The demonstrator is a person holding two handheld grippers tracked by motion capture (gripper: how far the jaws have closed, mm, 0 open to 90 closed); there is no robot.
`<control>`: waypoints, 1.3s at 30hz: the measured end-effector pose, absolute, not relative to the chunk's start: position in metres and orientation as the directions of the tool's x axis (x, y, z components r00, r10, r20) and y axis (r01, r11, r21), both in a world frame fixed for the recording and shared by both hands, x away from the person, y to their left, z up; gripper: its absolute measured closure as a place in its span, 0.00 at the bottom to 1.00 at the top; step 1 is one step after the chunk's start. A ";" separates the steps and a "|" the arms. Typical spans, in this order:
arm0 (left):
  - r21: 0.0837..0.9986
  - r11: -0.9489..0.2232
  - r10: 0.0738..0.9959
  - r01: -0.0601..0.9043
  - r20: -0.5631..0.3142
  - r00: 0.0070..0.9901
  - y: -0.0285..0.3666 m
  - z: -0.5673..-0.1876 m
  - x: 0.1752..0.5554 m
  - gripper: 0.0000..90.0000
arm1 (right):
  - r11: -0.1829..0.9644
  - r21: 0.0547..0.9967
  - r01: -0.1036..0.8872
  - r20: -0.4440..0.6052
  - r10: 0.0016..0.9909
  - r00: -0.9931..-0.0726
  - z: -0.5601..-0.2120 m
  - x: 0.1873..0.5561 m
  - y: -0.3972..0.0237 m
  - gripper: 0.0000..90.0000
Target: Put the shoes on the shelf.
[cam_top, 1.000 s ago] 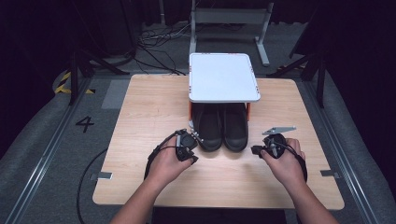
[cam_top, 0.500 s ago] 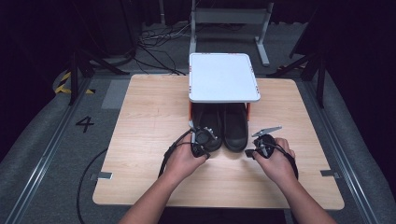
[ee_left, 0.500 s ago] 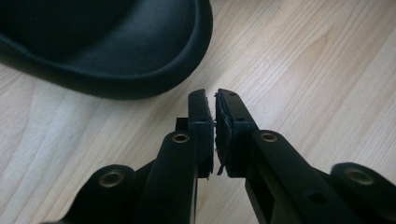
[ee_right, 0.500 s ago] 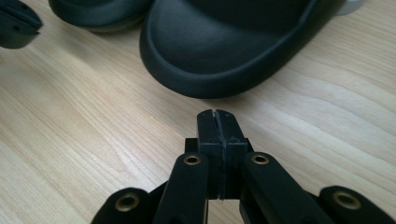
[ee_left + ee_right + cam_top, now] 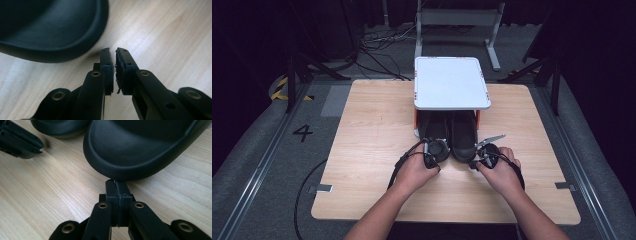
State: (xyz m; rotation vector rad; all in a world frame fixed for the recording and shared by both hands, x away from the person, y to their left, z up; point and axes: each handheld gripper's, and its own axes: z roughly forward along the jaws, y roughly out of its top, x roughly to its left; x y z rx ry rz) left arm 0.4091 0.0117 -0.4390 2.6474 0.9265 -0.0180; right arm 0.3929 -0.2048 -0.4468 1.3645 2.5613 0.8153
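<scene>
Two black shoes stand side by side on the wooden table, half under a small white stand [image 5: 452, 82]. The left shoe [image 5: 435, 135] [image 5: 47, 27] lies up and to the left of my left gripper [image 5: 437, 156] [image 5: 114, 53], whose jaws are shut apart from a hairline gap, with nothing between them. My right gripper [image 5: 472, 161] [image 5: 115, 182] is shut, its tips right at the rounded end of the right shoe [image 5: 463, 136] [image 5: 140, 147]. The left gripper's jaws [image 5: 20, 142] show at the upper left of the right gripper view, beside the left shoe [image 5: 60, 127].
The table [image 5: 372, 130] has bare wood to the left, right and front of the shoes. The stand's orange-edged legs [image 5: 416, 122] flank the shoes. Cables and a metal frame [image 5: 457, 20] lie on the floor beyond the table.
Both hands have moved inward toward the shoes. The left gripper went right to the left shoe's end, and the right gripper went left to the right shoe's end.
</scene>
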 end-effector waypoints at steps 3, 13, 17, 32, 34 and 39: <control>0.339 -0.698 0.634 0.631 -0.119 0.764 0.018 -0.439 0.417 0.94 | 0.438 0.524 0.731 0.131 0.806 -0.577 -0.447 0.398 -0.204 1.00; 0.388 -0.645 0.664 0.659 -0.142 0.734 0.029 -0.439 0.433 0.94 | 0.434 0.524 0.733 0.123 0.813 -0.569 -0.444 0.417 -0.196 1.00; 0.402 -0.630 0.682 0.664 -0.122 0.721 0.027 -0.440 0.439 0.95 | 0.431 0.516 0.740 0.115 0.822 -0.558 -0.446 0.425 -0.195 1.00; 0.428 -0.599 0.706 0.677 -0.118 0.699 0.033 -0.445 0.459 0.94 | 0.430 0.476 0.767 0.194 0.800 -0.568 -0.448 0.417 -0.175 1.00; 0.427 -0.599 0.704 0.677 -0.123 0.700 0.032 -0.445 0.460 0.94 | 0.418 0.476 0.774 0.214 0.798 -0.563 -0.445 0.419 -0.172 1.00; 0.428 -0.602 0.698 0.674 -0.127 0.705 0.031 -0.444 0.464 0.93 | 0.401 0.469 0.787 0.192 0.823 -0.535 -0.443 0.435 -0.173 1.00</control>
